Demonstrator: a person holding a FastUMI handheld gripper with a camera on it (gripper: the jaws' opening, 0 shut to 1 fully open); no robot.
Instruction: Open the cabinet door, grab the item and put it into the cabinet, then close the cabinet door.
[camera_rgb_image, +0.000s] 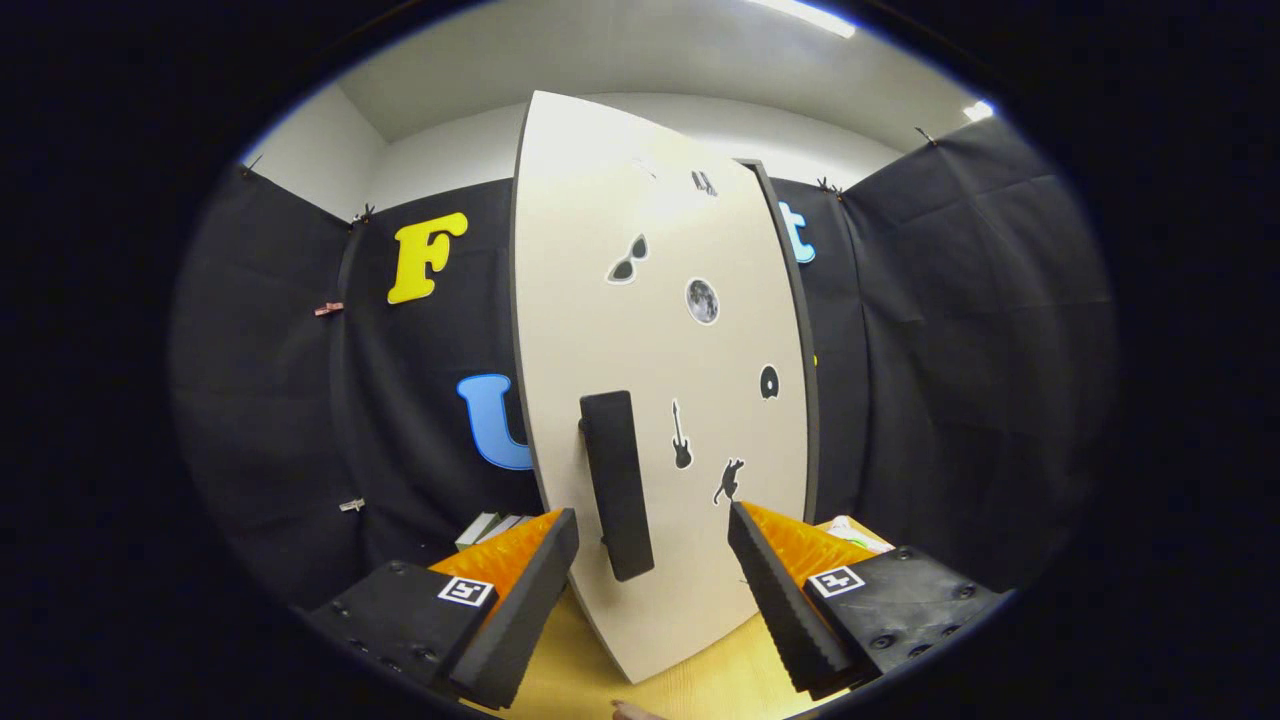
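Observation:
A cream cabinet door (660, 330) with small dark stickers stands upright just ahead of me, its face turned toward me. A long black bar handle (616, 484) is fixed upright on its lower left part. My gripper (653, 535) is open, and the handle stands between the two fingers without either pad touching it. The left finger (522, 600) and the right finger (780, 595) sit either side of the door's lower part. The dark edge of the cabinet (795, 330) shows along the door's right side.
A yellow wooden tabletop (700, 690) lies below the fingers. Some flat grey-white items (490, 528) lie behind the left finger, and a pale object (855, 530) sits behind the right finger. Black cloth walls close the booth on both sides.

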